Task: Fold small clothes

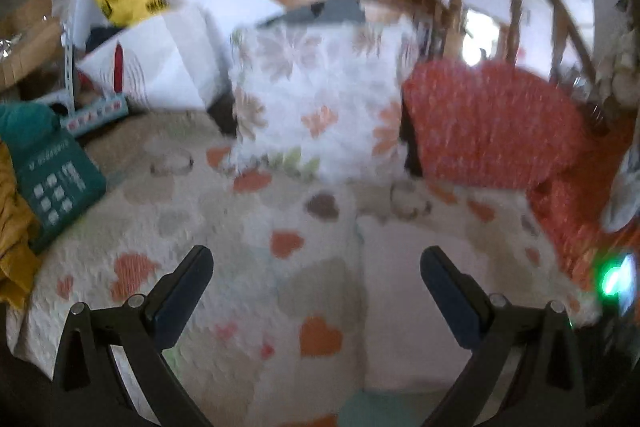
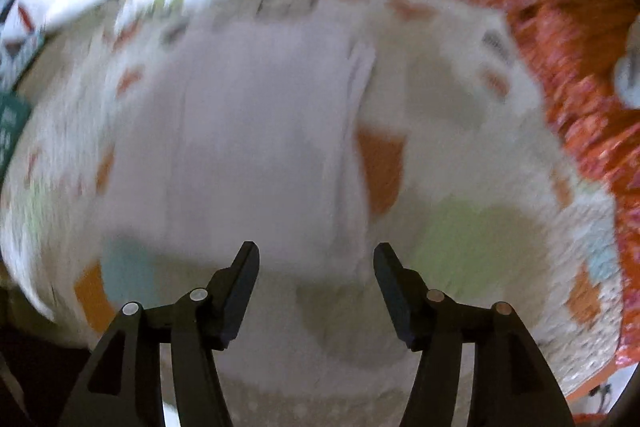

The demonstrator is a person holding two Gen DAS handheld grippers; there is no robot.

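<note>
On the heart quilt (image 1: 248, 267), a pale garment (image 2: 248, 131) lies flat just ahead of the right gripper (image 2: 316, 263), jaws wide, empty. The left gripper (image 1: 316, 267) is also wide, empty. A good fold needs both gripping the near hem's corners evenly.

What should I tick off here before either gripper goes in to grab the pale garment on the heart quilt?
1. Left gripper jaws apart and holding nothing: ok.
2. Right gripper jaws apart and holding nothing: ok.
3. Pale garment lies on the heart quilt, ahead of the right gripper: ok.
4. Garment flat with a graspable edge: cannot tell, both views blurred.
5. Floral pillow and orange cushion sit beyond the garment, apart from it: ok.
6. Fold already begun: cannot tell.
</note>
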